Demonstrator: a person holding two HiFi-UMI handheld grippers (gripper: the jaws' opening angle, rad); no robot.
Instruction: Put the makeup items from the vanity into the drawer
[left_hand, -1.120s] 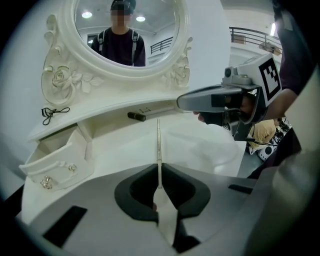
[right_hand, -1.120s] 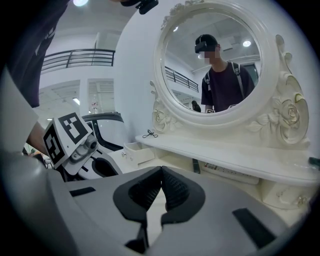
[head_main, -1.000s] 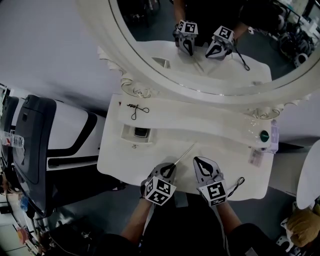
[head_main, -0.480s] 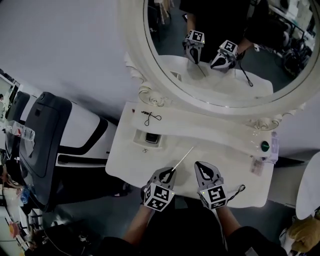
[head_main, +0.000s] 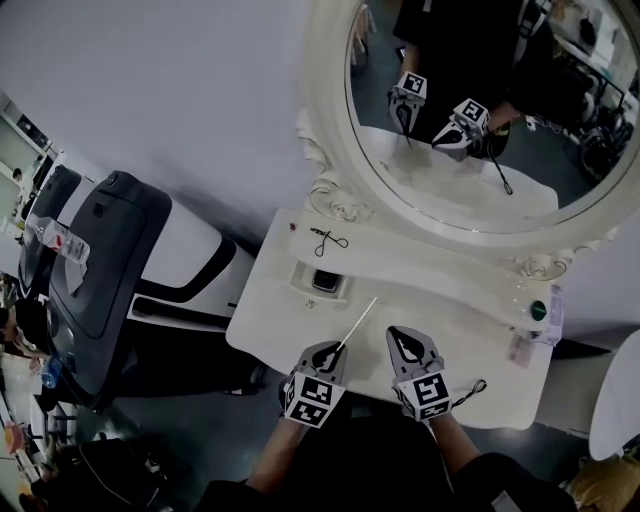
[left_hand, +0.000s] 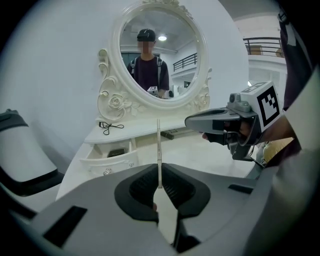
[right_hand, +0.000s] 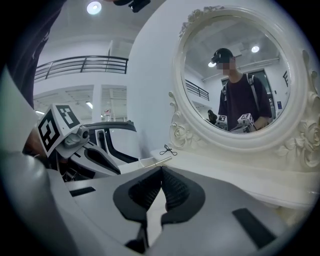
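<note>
Makeup stick (left_hand: 158, 150), the thin white one: where's it at right now, anybody? (first poster)

It's held over the vanity (head_main: 450, 290), not lying on it. The left gripper (head_main: 338, 350) has it pinched by the near end, jaws clamped right on it. The rest of it pokes out past the tips toward the mirror (head_main: 335, 150). (second poster)

Cool. And the other gripper? (first poster)

The right gripper (head_main: 398, 336) is just beside the left one, over the front edge of the top. Its jaws are pressed together with nothing between them. (second poster)

What about the drawer? (first poster)

The little drawer (head_main: 305, 292) sits toward the left end of the top and it's pulled open. There's a dark thing (head_main: 323, 281) lying inside, but I can't tell what it is. The stick is apart from the drawer, off to its right and nearer the person. A black looped cord (head_main: 330, 240) lies behind the drawer, near the mirror's base. Way over at the right end is a green-capped thing (head_main: 538, 310). A black and white chair (head_main: 110, 260) stands left of the vanity. (second poster)
</note>
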